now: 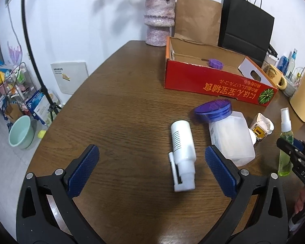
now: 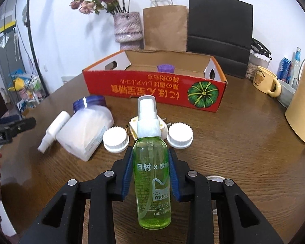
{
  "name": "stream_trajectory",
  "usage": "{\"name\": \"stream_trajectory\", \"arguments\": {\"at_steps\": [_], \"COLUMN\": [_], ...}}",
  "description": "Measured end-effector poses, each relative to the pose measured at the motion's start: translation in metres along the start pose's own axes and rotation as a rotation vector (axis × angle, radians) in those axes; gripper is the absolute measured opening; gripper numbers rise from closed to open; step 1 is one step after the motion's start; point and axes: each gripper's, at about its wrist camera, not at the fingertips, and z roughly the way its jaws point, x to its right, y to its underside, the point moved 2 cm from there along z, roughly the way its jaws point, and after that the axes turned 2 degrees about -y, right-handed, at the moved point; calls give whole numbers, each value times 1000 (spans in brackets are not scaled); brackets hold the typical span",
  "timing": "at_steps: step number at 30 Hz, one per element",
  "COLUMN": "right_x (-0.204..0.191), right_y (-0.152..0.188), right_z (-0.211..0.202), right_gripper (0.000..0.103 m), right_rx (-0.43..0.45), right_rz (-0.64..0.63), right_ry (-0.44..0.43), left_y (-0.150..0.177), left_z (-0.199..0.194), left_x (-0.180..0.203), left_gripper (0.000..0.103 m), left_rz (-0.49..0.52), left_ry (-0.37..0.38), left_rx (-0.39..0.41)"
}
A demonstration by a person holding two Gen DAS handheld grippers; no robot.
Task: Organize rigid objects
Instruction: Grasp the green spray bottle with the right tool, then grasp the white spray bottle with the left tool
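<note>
My right gripper point(image 2: 150, 160) is shut on a green spray bottle point(image 2: 151, 174), held upright above the table; the green spray bottle point(image 1: 285, 144) also shows at the right edge of the left wrist view. My left gripper point(image 1: 151, 156) is open over a white bottle point(image 1: 182, 154) lying on its side, with the bottle between the spread blue pads and untouched. Beside it lies a clear jar with a purple lid point(image 1: 225, 128). The red cardboard box point(image 1: 213, 79) stands open behind, holding a small purple lid point(image 1: 216, 63).
Two white caps point(image 2: 116, 139) point(image 2: 180, 135) and a small white-yellow object point(image 2: 146, 126) lie near the jar. A vase point(image 1: 159, 20), paper bags point(image 1: 197, 18), a bear mug point(image 2: 266, 83) and a tan jug point(image 2: 303, 103) line the back and right. The table edge curves at left.
</note>
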Motion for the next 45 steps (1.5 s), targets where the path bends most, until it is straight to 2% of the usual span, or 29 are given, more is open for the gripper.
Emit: {"name": "stream_trajectory", "arguments": {"at_steps": [8, 14, 16, 20, 23, 24, 27, 45], "right_x": [5, 7, 7, 8, 8, 8, 8, 10], "right_y": [-1, -1, -1, 0, 0, 0, -1, -6], "right_z": [-4, -6, -6, -6, -7, -7, -8, -18], "right_gripper": [35, 35, 35, 35, 35, 35, 35, 35], "right_rx": [35, 47, 51, 53, 55, 56, 60, 94], "right_rz": [30, 46, 48, 52, 52, 52, 52, 56], "right_ry": [-5, -20, -24, -31, -35, -35, -36, -32], "left_y": [-4, 2, 4, 6, 5, 5, 3, -10], "left_z": [25, 40, 44, 48, 47, 46, 43, 17], "left_x": [24, 34, 35, 35, 36, 36, 36, 39], "left_gripper": [99, 76, 65, 49, 29, 27, 24, 24], "left_rz": [33, 48, 50, 44, 47, 47, 45, 49], "left_ry": [-16, -13, -10, -3, 5, 11, 22, 38], "left_rx": [-45, -88, -101, -120, -115, -113, -99, -16]}}
